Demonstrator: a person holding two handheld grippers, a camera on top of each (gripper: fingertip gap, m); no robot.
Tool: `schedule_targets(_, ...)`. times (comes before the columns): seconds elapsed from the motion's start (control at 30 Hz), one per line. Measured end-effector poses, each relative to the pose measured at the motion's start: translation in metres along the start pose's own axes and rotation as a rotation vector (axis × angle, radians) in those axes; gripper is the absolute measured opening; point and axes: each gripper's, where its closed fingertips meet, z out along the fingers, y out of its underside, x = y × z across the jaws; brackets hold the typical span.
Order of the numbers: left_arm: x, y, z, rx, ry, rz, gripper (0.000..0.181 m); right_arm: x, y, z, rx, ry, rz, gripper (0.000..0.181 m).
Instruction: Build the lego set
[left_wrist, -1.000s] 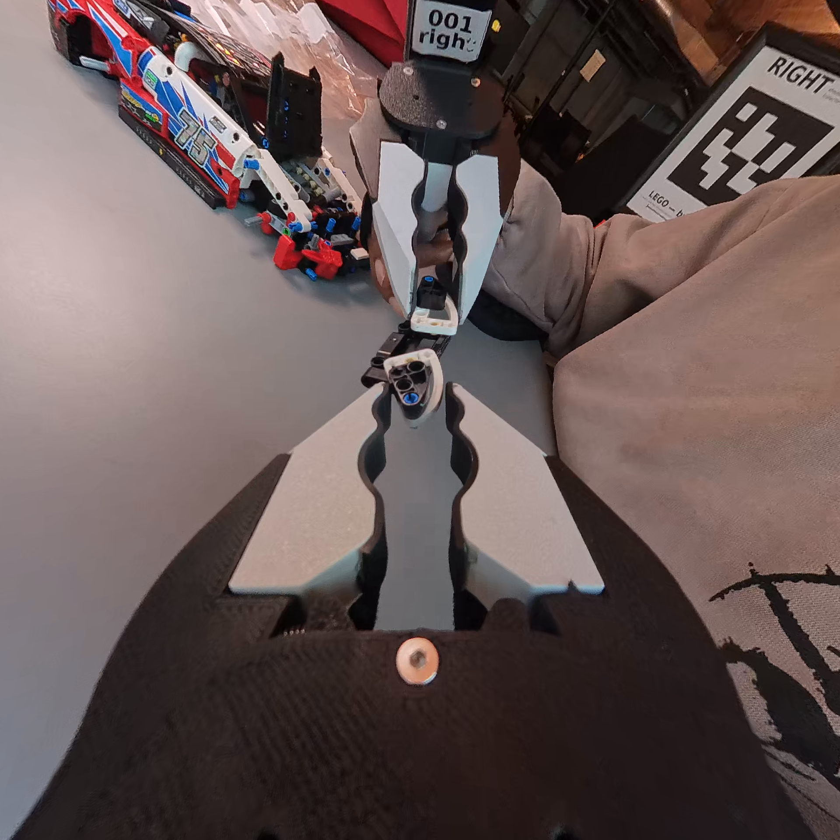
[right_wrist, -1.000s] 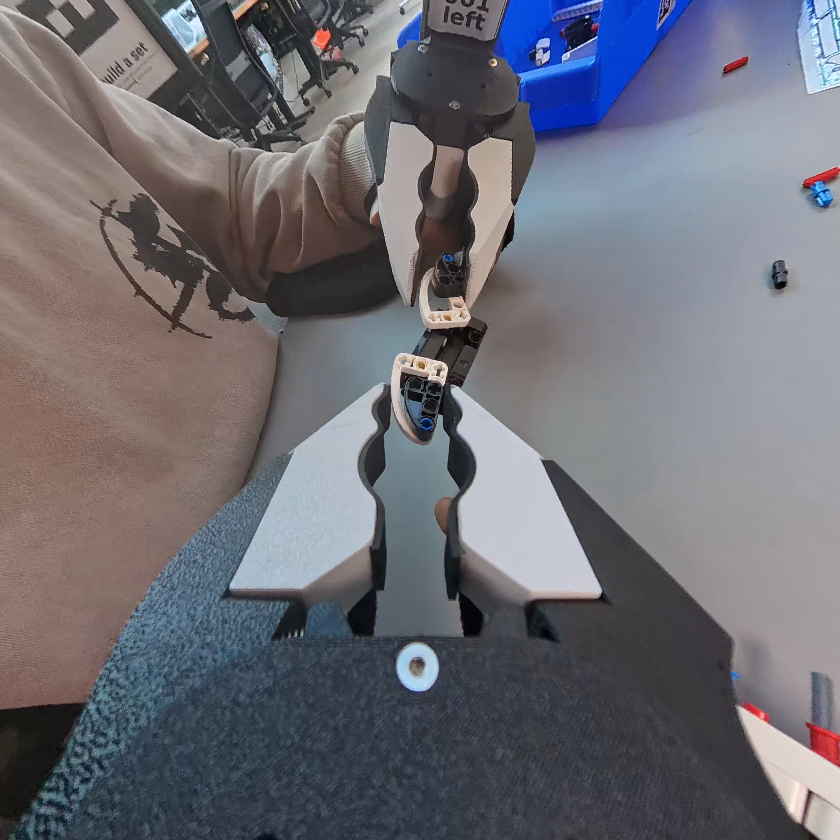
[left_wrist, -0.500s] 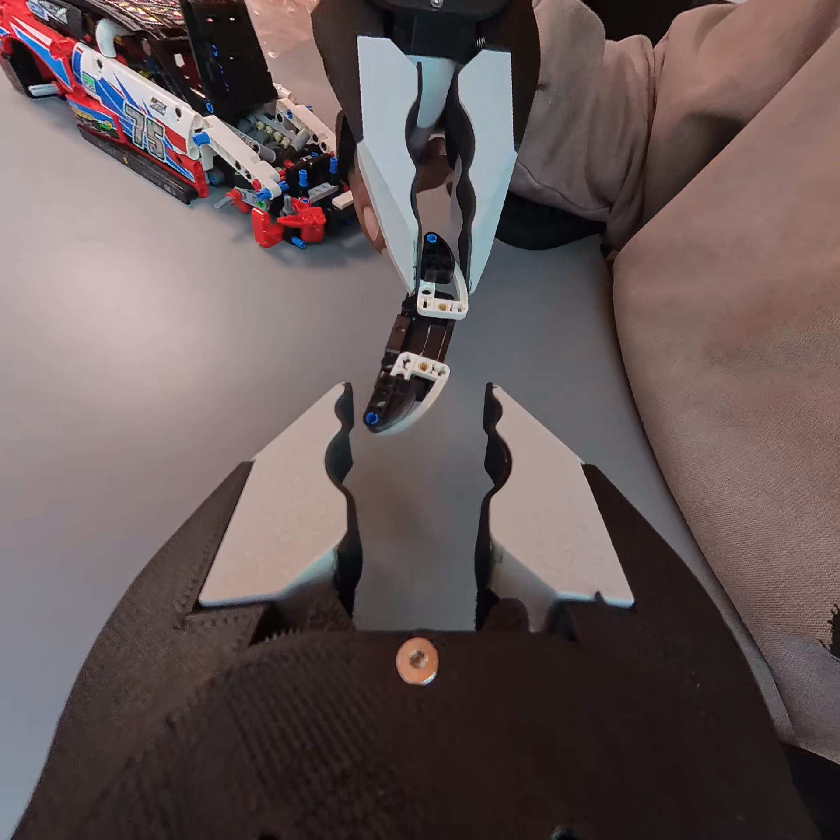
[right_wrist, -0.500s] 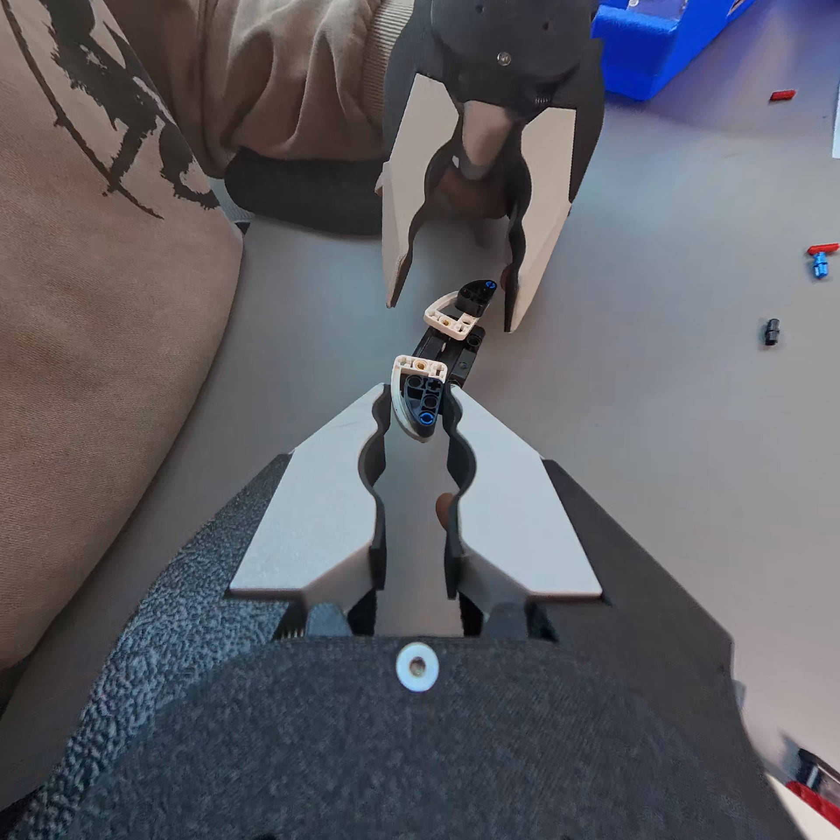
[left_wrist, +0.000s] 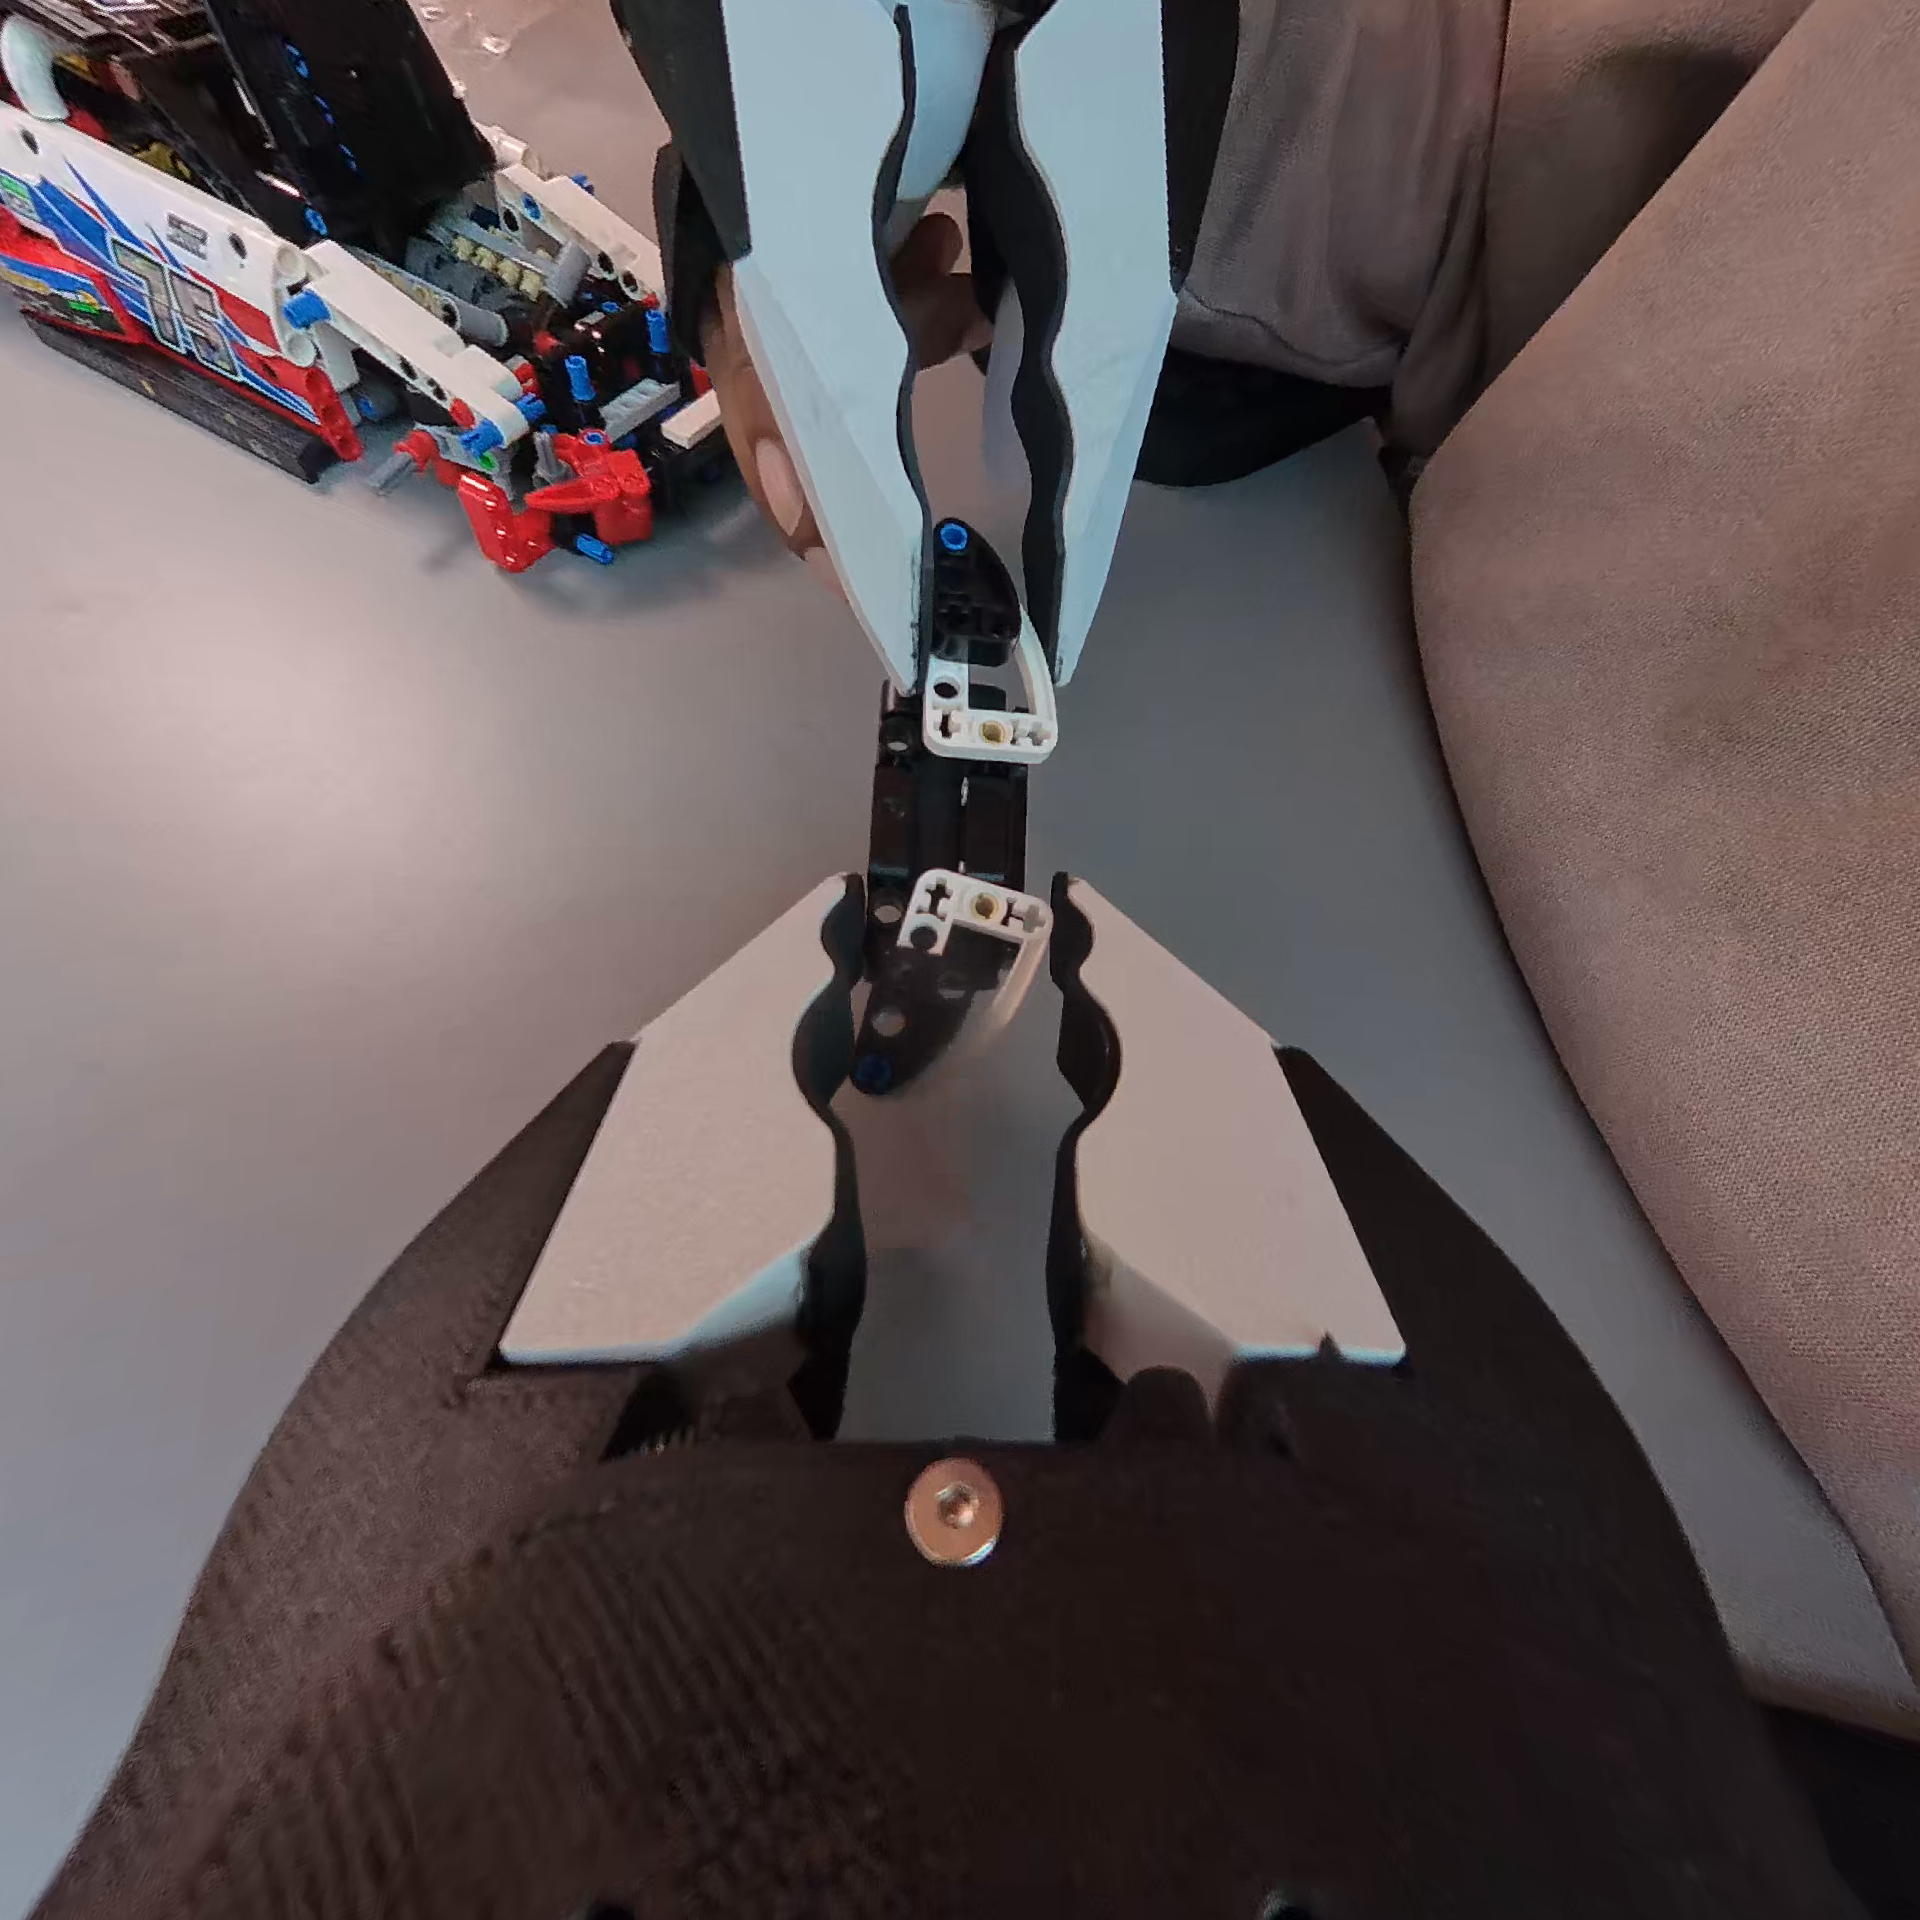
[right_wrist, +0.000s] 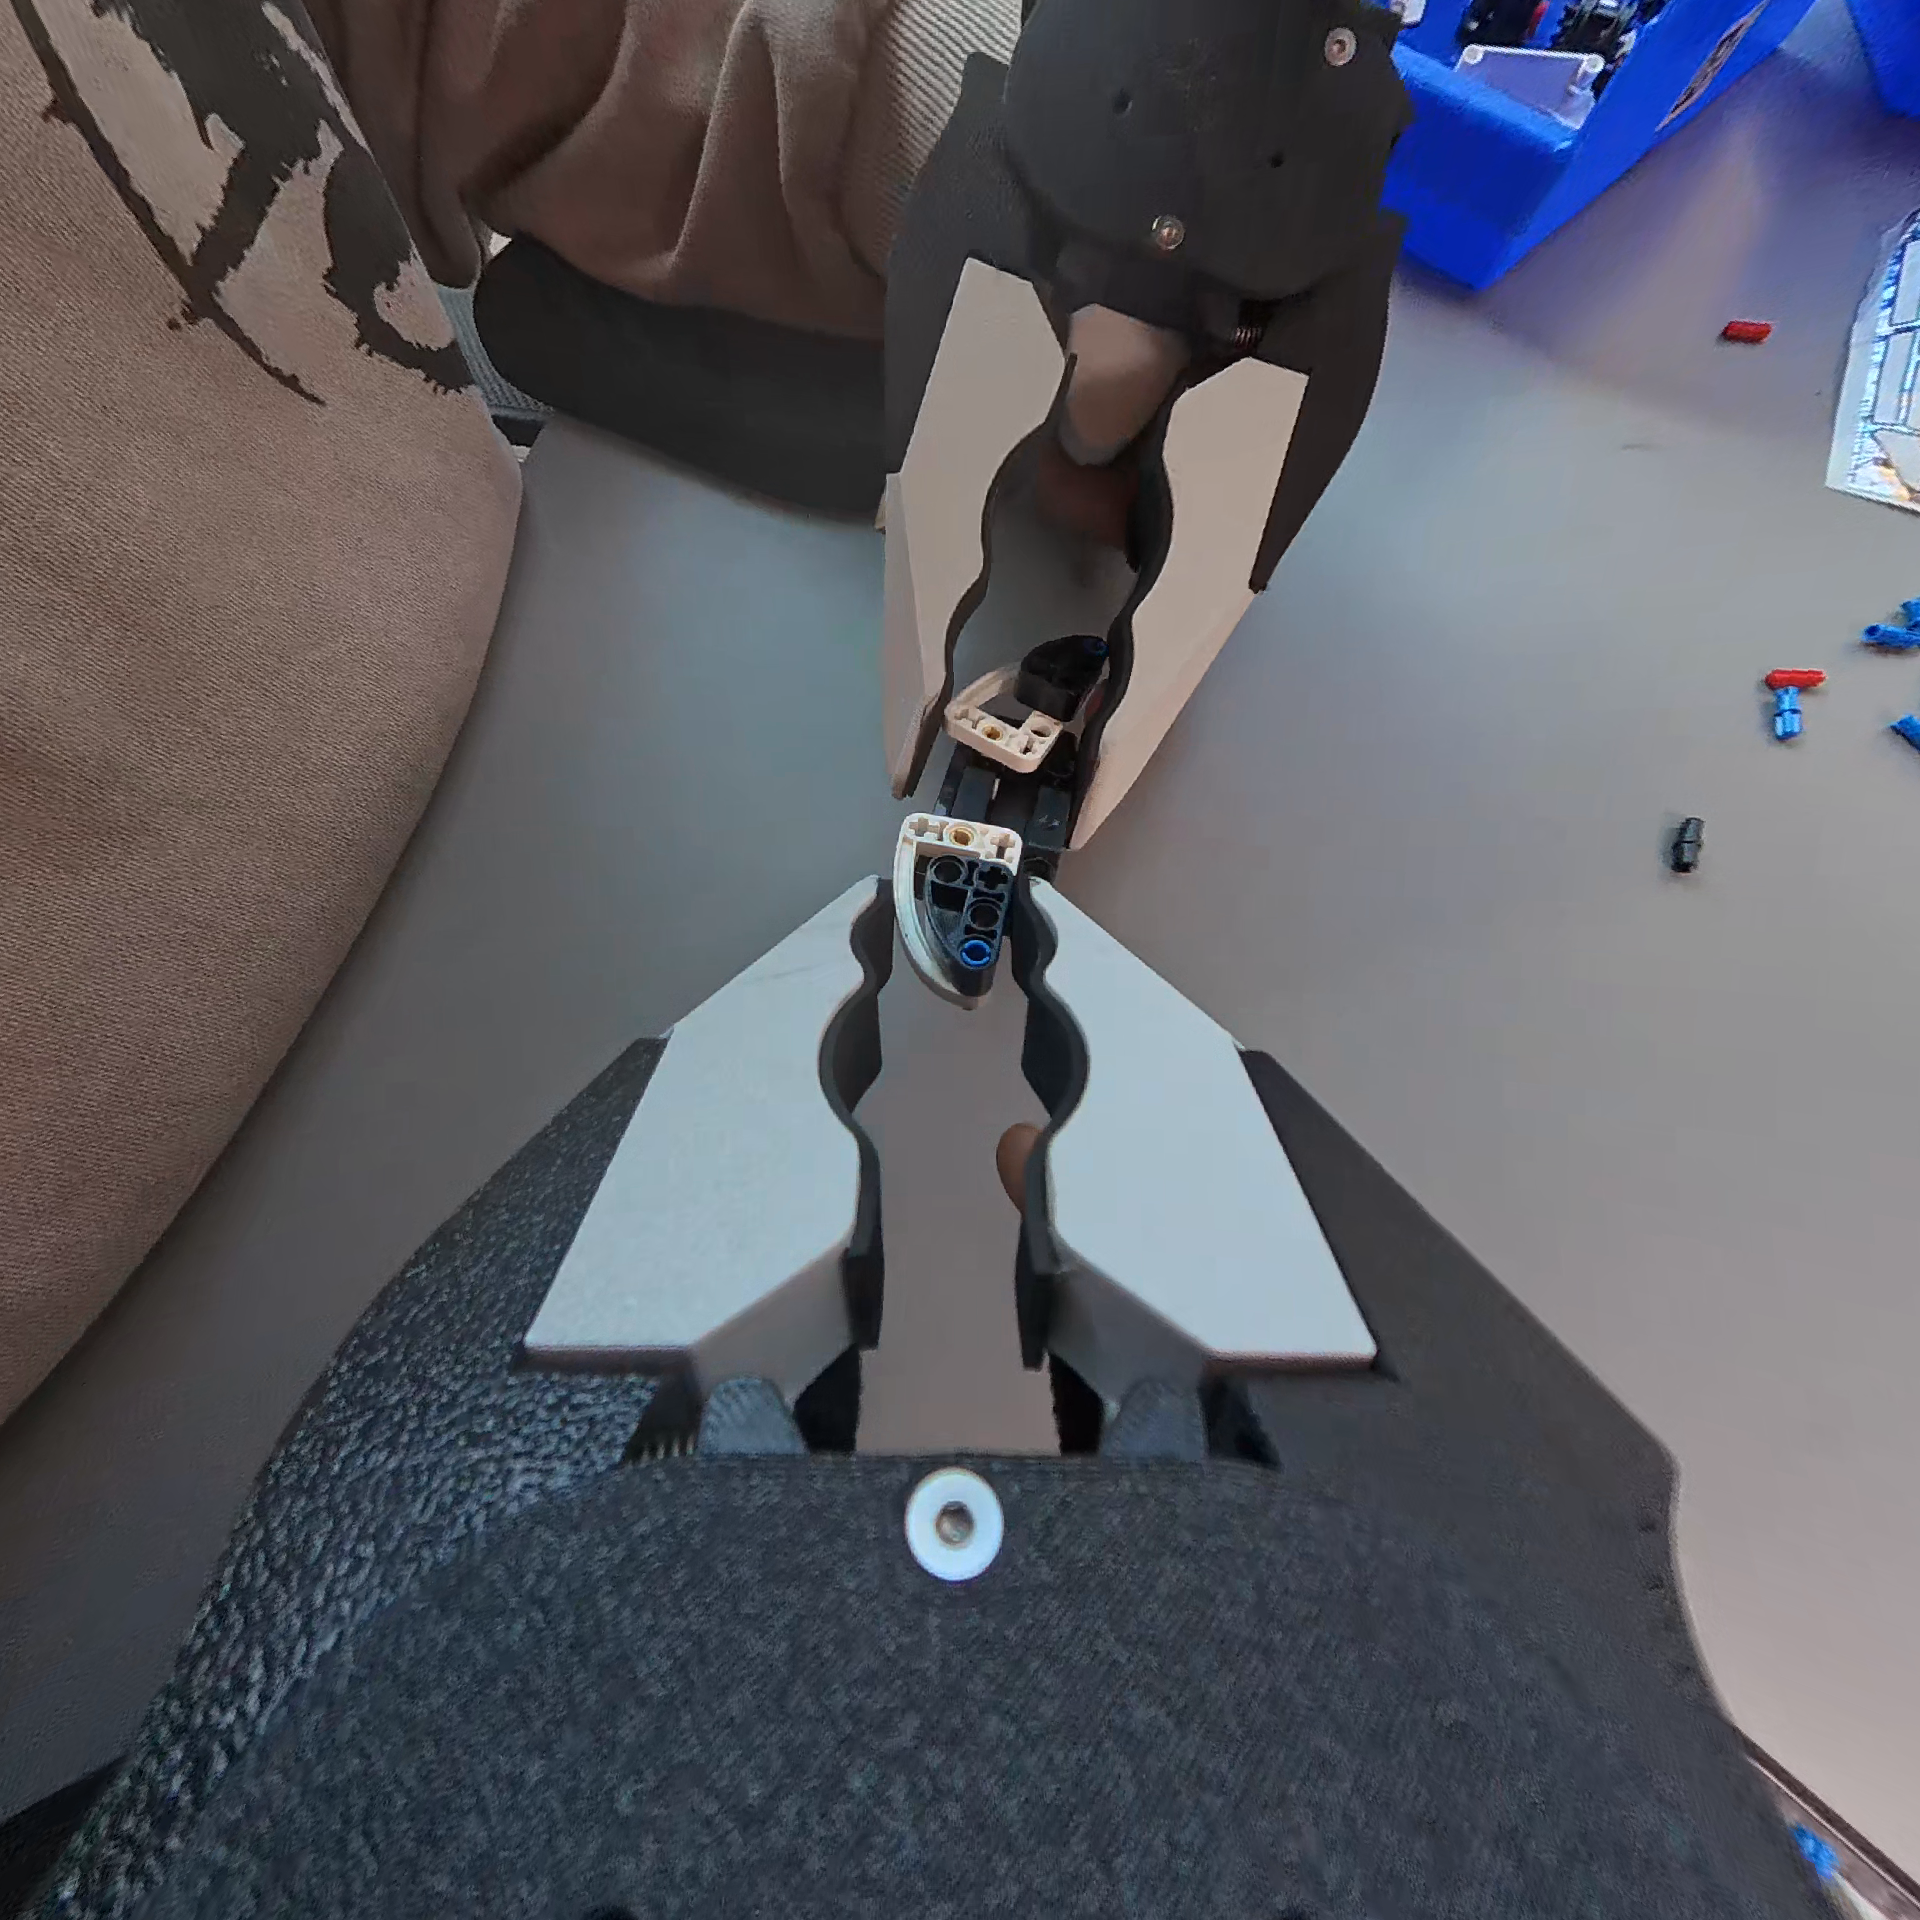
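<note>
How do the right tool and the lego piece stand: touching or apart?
Touching. In the right wrist view the right tool clamps the lego piece on both sides, no gap.

Grey tabletop (left_wrist: 312, 831), blue bin (right_wrist: 1507, 177) behind

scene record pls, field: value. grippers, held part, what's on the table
left gripper: open, jaws around one end of the part, gap visible on one side
right gripper: shut on the other end of the part
held part: small black and white lego piece with blue pins, spanning both grippers, above the table
table: grey
car model: red, white and blue, partly built, far left in left wrist view
loose pieces: red, blue, black, right side in right wrist view
blue bin: far right corner
person: tan sleeve behind the grippers
</note>
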Motion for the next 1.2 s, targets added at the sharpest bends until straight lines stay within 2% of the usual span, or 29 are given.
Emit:
schedule_targets(0.47,-0.019,-0.003,-0.003,-0.005,-0.147,0.039,0.032,0.018,0.005,-0.001,-0.003,0.095,0.019,0.019)
schedule_targets(0.7,-0.023,-0.005,-0.006,0.017,-0.16,0.005,0.032,0.024,0.003,-0.002,0.014,0.129,0.02,0.019)
schedule_targets(0.9,-0.024,-0.014,-0.012,0.102,-0.096,-0.144,0.032,0.029,-0.005,-0.008,0.062,0.169,-0.004,0.02)
schedule_targets(1.07,-0.023,-0.021,-0.019,0.191,0.015,-0.34,0.032,0.032,-0.011,-0.007,0.043,0.267,-0.157,0.03)
schedule_targets(1.2,-0.024,-0.023,-0.023,0.232,0.075,-0.447,0.032,0.037,-0.012,-0.005,0.002,0.357,-0.268,0.028)
